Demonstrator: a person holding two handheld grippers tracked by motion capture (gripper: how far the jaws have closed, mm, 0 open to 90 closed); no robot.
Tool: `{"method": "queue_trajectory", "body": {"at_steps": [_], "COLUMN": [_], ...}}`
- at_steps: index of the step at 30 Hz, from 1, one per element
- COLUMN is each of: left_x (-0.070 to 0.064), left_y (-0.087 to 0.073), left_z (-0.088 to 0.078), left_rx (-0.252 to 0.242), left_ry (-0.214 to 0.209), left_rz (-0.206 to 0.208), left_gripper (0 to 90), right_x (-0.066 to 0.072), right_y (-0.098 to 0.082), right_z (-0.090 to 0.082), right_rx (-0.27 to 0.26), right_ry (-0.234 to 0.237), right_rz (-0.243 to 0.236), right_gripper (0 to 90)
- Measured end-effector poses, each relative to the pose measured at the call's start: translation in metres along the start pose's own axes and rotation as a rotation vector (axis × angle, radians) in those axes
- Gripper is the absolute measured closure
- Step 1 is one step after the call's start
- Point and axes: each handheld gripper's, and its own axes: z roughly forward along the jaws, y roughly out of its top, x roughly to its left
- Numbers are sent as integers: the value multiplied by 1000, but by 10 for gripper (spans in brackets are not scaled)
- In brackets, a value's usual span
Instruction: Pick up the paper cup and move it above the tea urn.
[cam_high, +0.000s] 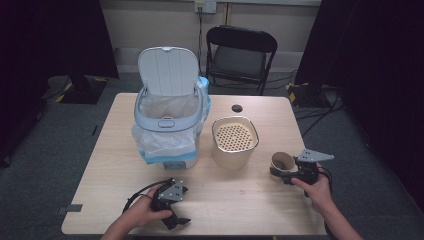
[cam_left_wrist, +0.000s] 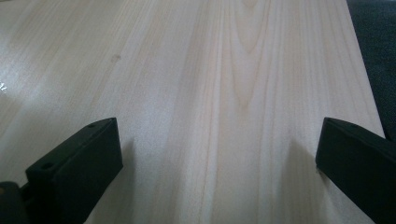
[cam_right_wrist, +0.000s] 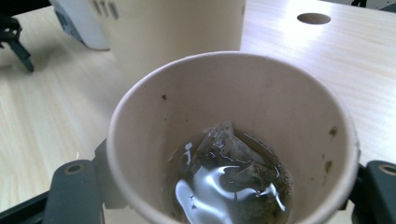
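A brown paper cup (cam_high: 282, 161) stands on the right side of the wooden table (cam_high: 240, 200). In the right gripper view the cup (cam_right_wrist: 224, 98) holds a wet tea bag (cam_right_wrist: 229, 154) lying in a little dark liquid. My right gripper (cam_high: 283, 173) has one black jaw on each side of the cup, and both press on its wall (cam_right_wrist: 229, 172). My left gripper (cam_high: 184, 205) rests near the table's front edge. Its jaws stand wide apart over bare wood (cam_left_wrist: 217, 144) with nothing between them.
A white bin (cam_high: 169, 115) with its lid up and a plastic liner stands at the middle left. A beige canister (cam_high: 235, 140) with a perforated top sits beside it, left of the cup. A dark round hole (cam_high: 236, 108) marks the table's far side, with a black folding chair (cam_high: 240, 55) behind.
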Motion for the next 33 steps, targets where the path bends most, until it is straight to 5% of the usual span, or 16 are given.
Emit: {"method": "queue_trajectory", "body": {"at_steps": [12, 33], "left_x": [0, 0], "left_y": [0, 0], "left_z": [0, 1], "left_rx": [4, -12], "left_ry": [1, -5], "left_rz": [-3, -2], "left_gripper": [0, 0], "right_x": [-13, -36], "right_y": [31, 68], "right_z": [17, 31], "right_rx": [30, 5], "right_ry": [-17, -55], "right_rz": [-48, -36], "right_gripper": [257, 261]}}
